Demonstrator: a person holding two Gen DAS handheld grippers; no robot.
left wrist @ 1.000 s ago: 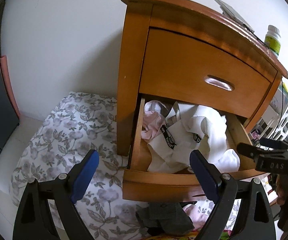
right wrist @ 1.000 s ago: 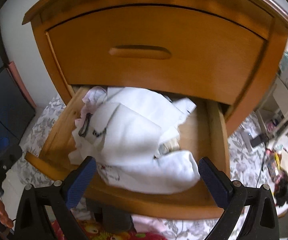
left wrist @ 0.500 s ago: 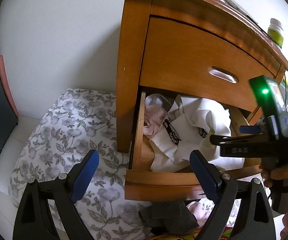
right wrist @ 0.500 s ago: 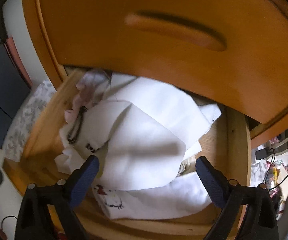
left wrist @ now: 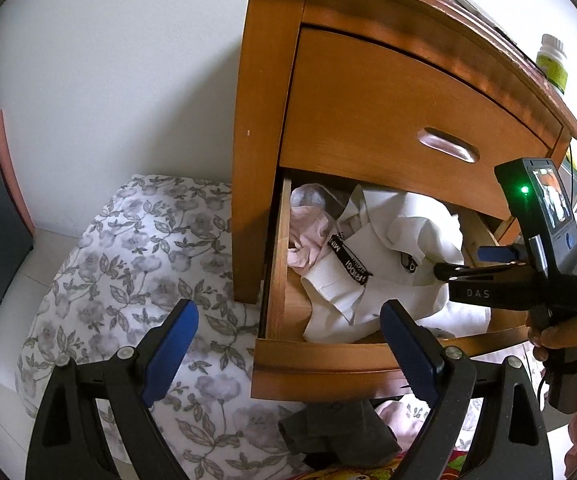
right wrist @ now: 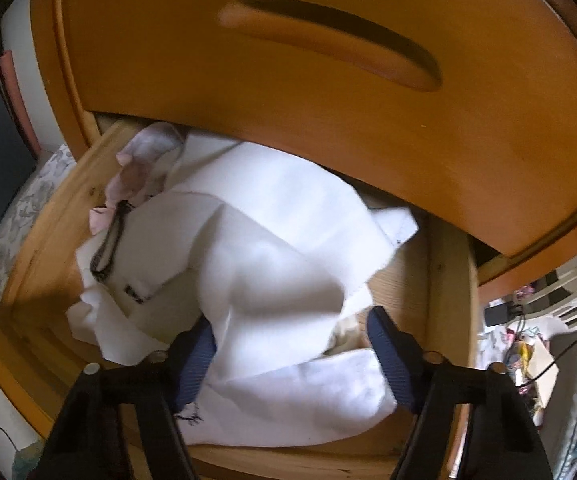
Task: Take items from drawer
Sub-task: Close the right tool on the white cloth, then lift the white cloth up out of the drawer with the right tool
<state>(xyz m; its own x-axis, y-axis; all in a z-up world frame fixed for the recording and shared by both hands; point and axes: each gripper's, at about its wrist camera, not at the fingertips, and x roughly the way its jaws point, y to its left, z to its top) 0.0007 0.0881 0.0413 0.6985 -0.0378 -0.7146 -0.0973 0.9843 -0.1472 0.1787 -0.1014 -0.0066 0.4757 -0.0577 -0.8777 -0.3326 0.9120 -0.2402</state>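
Since the earlier frame the right gripper [right wrist: 290, 344] has dropped into the open lower drawer [left wrist: 328, 368] of the nightstand [left wrist: 272, 80], and its fingers [right wrist: 388, 352] have just been closing in around a raised fold of the white shirt [right wrist: 272, 264]. That fold now stands between the two blue pads; the left pad looks pressed into the cloth while the right one sits at the fold's edge, so I judge the grip as forming rather than firm.

The white shirt lies heaped across the drawer's middle and front, its bulk running from the back left corner, where a pink garment [left wrist: 308, 232] is tucked, toward the front right corner. The cloth sits directly under and ahead of the right fingers, so this hand is far nearer. The left gripper [left wrist: 288, 336] hangs outside the drawer's front left corner, above the floral bedding [left wrist: 136, 264], its fingers wide apart and holding nothing.
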